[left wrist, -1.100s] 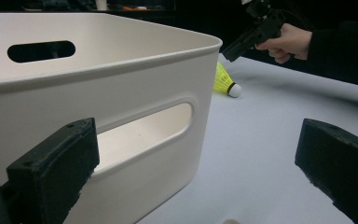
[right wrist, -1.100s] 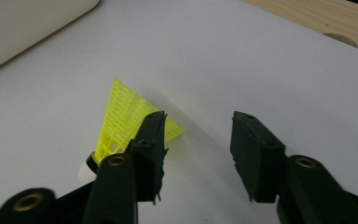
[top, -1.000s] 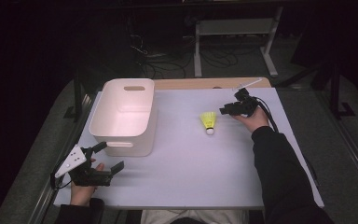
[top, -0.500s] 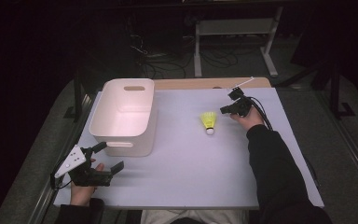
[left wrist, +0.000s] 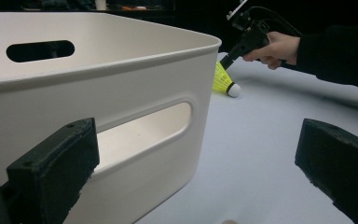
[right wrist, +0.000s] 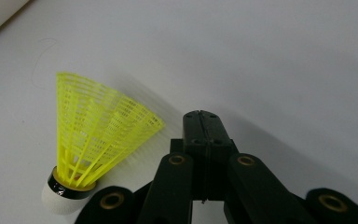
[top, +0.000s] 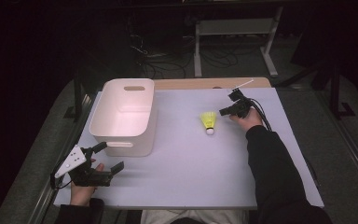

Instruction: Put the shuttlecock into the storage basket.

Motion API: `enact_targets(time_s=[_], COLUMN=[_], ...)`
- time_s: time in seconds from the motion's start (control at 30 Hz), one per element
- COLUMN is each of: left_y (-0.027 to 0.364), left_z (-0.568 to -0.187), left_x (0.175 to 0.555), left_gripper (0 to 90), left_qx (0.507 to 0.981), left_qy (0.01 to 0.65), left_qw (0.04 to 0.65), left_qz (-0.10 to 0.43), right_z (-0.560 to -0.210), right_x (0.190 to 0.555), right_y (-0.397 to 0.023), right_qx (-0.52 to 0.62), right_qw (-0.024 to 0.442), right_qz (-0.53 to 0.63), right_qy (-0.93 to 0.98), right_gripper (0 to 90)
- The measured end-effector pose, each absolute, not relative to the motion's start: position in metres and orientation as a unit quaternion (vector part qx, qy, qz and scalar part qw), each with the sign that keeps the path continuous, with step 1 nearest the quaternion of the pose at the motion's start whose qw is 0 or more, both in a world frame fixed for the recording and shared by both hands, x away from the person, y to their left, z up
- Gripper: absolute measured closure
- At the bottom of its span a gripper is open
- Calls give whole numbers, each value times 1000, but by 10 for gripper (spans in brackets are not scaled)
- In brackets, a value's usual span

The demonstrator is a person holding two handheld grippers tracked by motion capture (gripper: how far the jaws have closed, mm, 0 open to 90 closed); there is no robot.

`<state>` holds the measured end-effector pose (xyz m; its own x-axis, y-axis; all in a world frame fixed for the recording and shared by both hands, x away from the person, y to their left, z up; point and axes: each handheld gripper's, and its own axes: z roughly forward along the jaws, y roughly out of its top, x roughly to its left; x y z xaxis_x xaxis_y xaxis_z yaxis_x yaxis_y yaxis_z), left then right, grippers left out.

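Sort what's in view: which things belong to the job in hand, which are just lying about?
In the job:
- yellow plastic mesh shuttlecock with white cork tip, lying on its side on the table
- right gripper, jaws shut, beside the shuttlecock
- white plastic bin with handle slots, likely the drop spot

Lying about:
- left gripper, open, near the bin
- cables on the floor
- grey metal stand

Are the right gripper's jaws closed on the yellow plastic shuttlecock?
No: the right gripper is shut beside the yellow plastic shuttlecock, holding nothing.
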<state>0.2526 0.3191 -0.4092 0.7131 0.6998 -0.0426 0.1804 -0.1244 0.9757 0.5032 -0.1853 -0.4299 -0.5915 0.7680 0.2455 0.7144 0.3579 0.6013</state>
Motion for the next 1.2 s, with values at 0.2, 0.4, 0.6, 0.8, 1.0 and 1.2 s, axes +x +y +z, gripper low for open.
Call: enact_targets(time_s=[0.2,0.4,0.6,0.8,1.0,1.2], left_y=[319,319,319,319,319,319], left_z=[-409,-409,-409,-409,-409,-410], left_x=[252,252,252,252,252,253], left_gripper=[0,0,0,0,0,0], left_qx=[717,717,717,717,717,718], left_qy=[307,307,307,307,307,307], left_qw=[586,586,586,587,586,585], left_qz=[220,220,220,220,220,219], right_z=[-435,-437,-437,-436,-433,-433], right_x=[503,503,502,499,497,495], right_y=[-180,-176,-174,-168,-163,-158], right_qx=[449,447,446,432,421,416], right_qw=[32,29,24,23,25,21], right_qz=[339,336,337,342,350,351], right_qy=[826,828,829,834,836,838], right_gripper=[891,891,891,891,891,891])
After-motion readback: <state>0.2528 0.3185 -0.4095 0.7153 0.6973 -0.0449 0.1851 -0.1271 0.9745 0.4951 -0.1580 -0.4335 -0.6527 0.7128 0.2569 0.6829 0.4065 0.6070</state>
